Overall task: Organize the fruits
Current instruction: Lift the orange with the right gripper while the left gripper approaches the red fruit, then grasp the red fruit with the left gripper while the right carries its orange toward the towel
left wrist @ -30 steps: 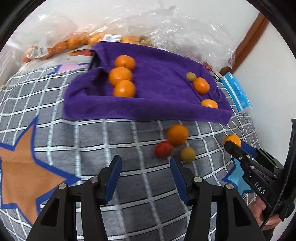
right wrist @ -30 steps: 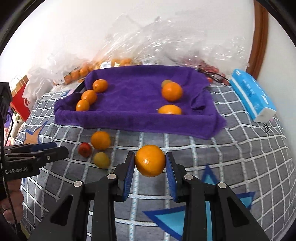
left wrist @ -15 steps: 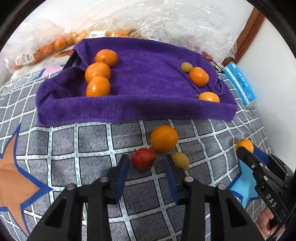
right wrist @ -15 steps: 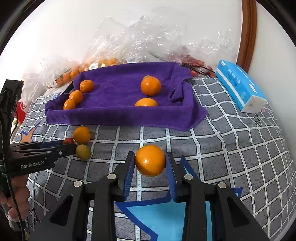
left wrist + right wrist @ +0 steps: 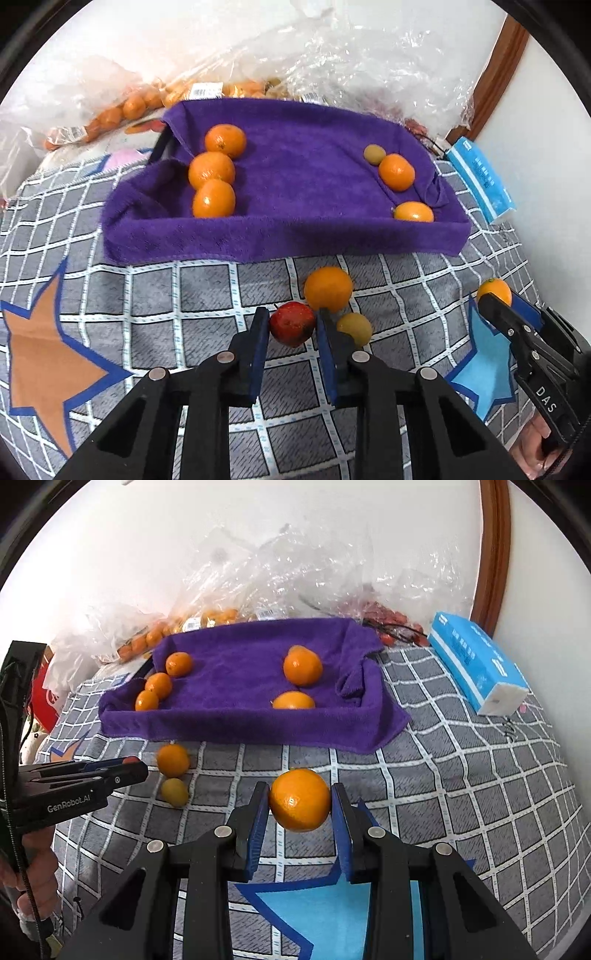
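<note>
The left gripper (image 5: 290, 328) has its jaws closed on a small red fruit (image 5: 292, 323), the blue pads pressing its two sides, just in front of the purple towel (image 5: 288, 236) that lines a shallow tray on the grey checked cloth (image 5: 207, 288). Touching the red fruit on the side nearer the towel sits a loose orange (image 5: 328, 288), and just beside it, away from the towel, lies a small yellow-green fruit (image 5: 354, 328) against the outer face of the gripper's right-hand finger. The right gripper (image 5: 300, 805) has its jaws drawn in on a held orange (image 5: 300, 799), gripped by both pads and lifted clear of the cloth, in front of the towel's near edge and to the right of the loose fruits. Inside the towel, three oranges (image 5: 213, 173) stand in a row at its left end, touching one another. At its right end lie a small greenish fruit (image 5: 374, 154) touching an orange (image 5: 396, 172), and another orange (image 5: 413, 212) tucked against the near right corner. Behind the towel, crumpled clear plastic bags (image 5: 295, 576) hold more small oranges (image 5: 133, 107) and some red fruits (image 5: 388, 616). Right of the towel rests a blue tissue pack (image 5: 476, 664). A person's hand (image 5: 33, 871) grips the left gripper's handle at the edge of the right wrist view.
</note>
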### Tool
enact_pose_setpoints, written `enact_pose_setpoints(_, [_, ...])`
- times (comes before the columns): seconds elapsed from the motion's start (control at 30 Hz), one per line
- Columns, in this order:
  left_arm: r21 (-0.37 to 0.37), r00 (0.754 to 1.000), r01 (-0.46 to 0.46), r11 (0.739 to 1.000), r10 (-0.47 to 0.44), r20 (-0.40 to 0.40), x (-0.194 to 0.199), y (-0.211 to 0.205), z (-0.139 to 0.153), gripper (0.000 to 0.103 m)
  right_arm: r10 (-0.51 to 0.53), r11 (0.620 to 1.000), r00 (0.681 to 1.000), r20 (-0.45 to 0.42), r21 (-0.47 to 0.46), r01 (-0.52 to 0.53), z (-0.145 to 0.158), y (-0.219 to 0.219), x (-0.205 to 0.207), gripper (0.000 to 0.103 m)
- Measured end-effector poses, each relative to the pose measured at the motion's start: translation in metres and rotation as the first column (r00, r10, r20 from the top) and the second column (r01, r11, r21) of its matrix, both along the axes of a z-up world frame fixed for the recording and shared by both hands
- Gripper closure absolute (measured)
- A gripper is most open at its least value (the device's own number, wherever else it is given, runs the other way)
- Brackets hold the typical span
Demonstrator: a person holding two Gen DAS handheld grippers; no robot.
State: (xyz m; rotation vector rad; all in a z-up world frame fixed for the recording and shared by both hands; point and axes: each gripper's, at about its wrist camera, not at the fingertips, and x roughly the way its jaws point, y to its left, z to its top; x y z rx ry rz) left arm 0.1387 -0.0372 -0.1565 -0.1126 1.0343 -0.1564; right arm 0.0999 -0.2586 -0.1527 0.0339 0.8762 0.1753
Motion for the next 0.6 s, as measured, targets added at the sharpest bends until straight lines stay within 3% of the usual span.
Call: enact_pose_setpoints(0.6, [-0.026,0.993,-0.057,0.998,0.060,0.102,-0.020,0.030,0.062,0.078,-0.041,0.999,0.997,0.072,-0.015,0.042,0.053,0.005,0.004,0.070])
